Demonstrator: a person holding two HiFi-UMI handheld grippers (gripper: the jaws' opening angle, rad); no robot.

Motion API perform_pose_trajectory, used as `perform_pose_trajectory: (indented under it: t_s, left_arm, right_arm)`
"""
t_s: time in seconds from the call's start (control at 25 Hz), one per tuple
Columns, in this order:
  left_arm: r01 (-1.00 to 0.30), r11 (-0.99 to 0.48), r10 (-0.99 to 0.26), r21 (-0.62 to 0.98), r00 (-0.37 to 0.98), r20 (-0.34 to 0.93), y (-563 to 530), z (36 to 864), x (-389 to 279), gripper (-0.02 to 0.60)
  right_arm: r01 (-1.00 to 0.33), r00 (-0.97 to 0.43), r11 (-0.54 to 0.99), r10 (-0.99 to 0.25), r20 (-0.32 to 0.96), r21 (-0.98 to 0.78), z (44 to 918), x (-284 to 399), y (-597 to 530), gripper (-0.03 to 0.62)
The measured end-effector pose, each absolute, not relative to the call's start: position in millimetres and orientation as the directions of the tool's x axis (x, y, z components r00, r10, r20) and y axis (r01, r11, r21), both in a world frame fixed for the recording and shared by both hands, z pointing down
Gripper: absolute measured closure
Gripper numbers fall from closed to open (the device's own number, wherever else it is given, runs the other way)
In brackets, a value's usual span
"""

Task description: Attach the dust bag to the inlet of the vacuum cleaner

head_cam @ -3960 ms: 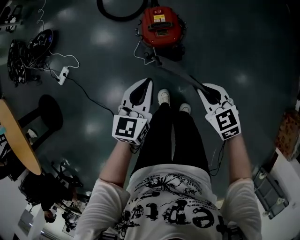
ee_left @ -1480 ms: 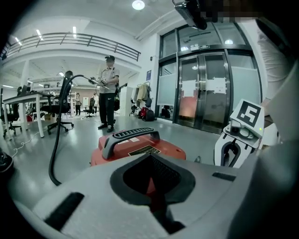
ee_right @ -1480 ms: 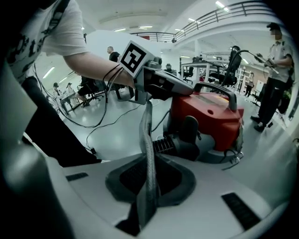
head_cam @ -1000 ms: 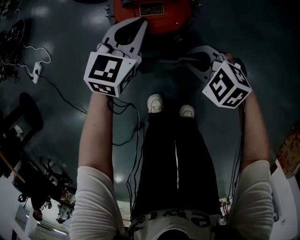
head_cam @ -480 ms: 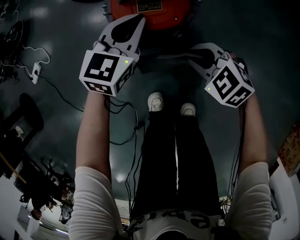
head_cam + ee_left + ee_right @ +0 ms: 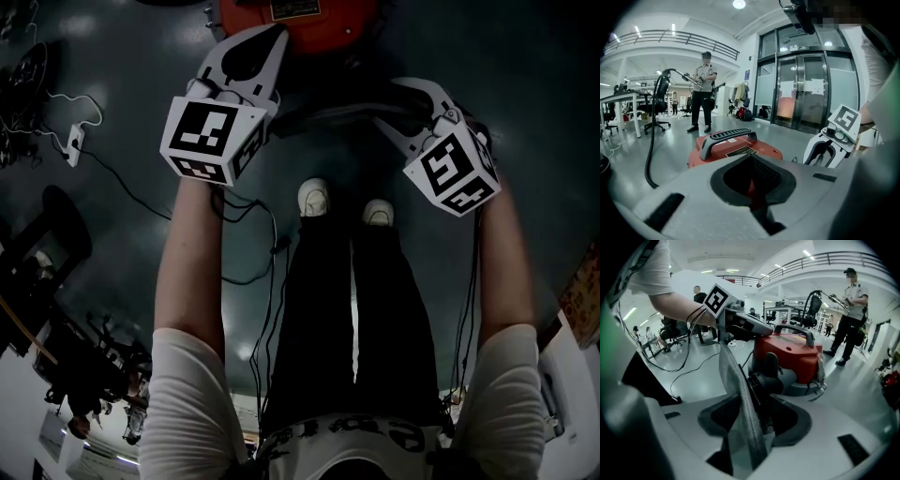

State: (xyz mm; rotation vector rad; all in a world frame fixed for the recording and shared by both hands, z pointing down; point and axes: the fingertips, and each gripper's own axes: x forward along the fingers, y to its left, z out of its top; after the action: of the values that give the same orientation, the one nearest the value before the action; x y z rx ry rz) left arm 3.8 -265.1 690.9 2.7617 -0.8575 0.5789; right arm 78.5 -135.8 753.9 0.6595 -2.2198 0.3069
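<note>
The red vacuum cleaner (image 6: 300,14) (image 6: 736,147) (image 6: 787,355) stands on the floor just beyond both grippers. The grey dust bag (image 6: 328,117) (image 6: 740,399) runs as a flat strip from under my left gripper to my right gripper (image 6: 389,103) (image 6: 759,427). The right jaws are opening. The bag lies edge-on between them and the pads stand off it. A black round fitting (image 6: 764,376) sits behind the bag at the vacuum's front. My left gripper (image 6: 275,36) (image 6: 752,180) points at the vacuum, jaws together, with nothing seen between them.
A person (image 6: 703,89) (image 6: 848,319) stands beyond the vacuum holding a wand, and a black hose (image 6: 649,140) loops down to the floor. A white power strip (image 6: 73,141) with cables lies left. My shoes (image 6: 314,197) are below the grippers. Glass doors (image 6: 806,93) are on the right.
Since four seconds ago both grippers have come up to the vacuum. In the last half second the right jaws have spread apart around the bag and that gripper has rolled a little.
</note>
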Motion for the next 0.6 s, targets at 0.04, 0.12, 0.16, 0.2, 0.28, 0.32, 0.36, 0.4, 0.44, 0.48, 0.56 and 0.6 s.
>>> perform_pose_trajectory:
  t_s: [0.04,0.12,0.16,0.2,0.28,0.32,0.36,0.4,0.44,0.48,0.56,0.6]
  left_arm:
    - [-0.587,-0.808,-0.515,0.052,0.747,0.42,-266,691,2,0.58]
    - [-0.613,-0.79,-0.553,0.021,0.726,0.408,-269,686,0,0.58]
    - [-0.623,-0.782,-0.566,0.021,0.724,0.395,-270,679,-1,0.58]
    - [-0.631,-0.775,-0.575,0.03,0.724,0.381,-270,671,-2,0.58]
    - [-0.646,-0.762,-0.59,0.042,0.72,0.365,-269,653,-6,0.58]
    - [-0.651,-0.758,-0.597,0.038,0.716,0.362,-267,646,-7,0.58]
    - [-0.655,-0.755,-0.602,0.034,0.713,0.359,-264,640,-7,0.58]
    - [-0.659,-0.752,-0.607,0.033,0.711,0.355,-261,634,-7,0.58]
    - [-0.664,-0.746,-0.613,0.038,0.708,0.351,-256,628,-6,0.58]
    - [-0.672,-0.739,-0.618,0.047,0.705,0.347,-251,621,-6,0.58]
    - [-0.689,-0.721,-0.631,0.072,0.696,0.342,-236,603,-5,0.58]
    - [-0.698,-0.711,-0.638,0.084,0.691,0.34,-227,592,-5,0.58]
  right_arm:
    - [-0.555,-0.567,0.832,-0.356,0.743,-0.025,755,79,-134,0.421]
    - [-0.58,-0.59,0.813,-0.376,0.714,-0.051,749,81,-133,0.42]
    - [-0.603,-0.6,0.796,-0.399,0.694,-0.064,741,84,-134,0.421]
    - [-0.627,-0.608,0.775,-0.423,0.672,-0.08,730,87,-135,0.421]
    - [-0.672,-0.623,0.731,-0.471,0.625,-0.119,705,92,-140,0.421]
    - [-0.69,-0.628,0.711,-0.494,0.602,-0.137,693,95,-144,0.422]
    - [-0.707,-0.629,0.691,-0.517,0.581,-0.15,683,98,-148,0.422]
    - [-0.729,-0.621,0.667,-0.546,0.563,-0.157,675,102,-151,0.422]
    - [-0.758,-0.598,0.635,-0.583,0.549,-0.151,667,108,-155,0.424]
    - [-0.795,-0.56,0.592,-0.63,0.539,-0.133,657,116,-159,0.44]
    - [-0.866,-0.458,0.495,-0.727,0.511,-0.072,633,130,-162,0.594]
    - [-0.888,-0.418,0.457,-0.762,0.495,-0.047,618,134,-161,0.594]
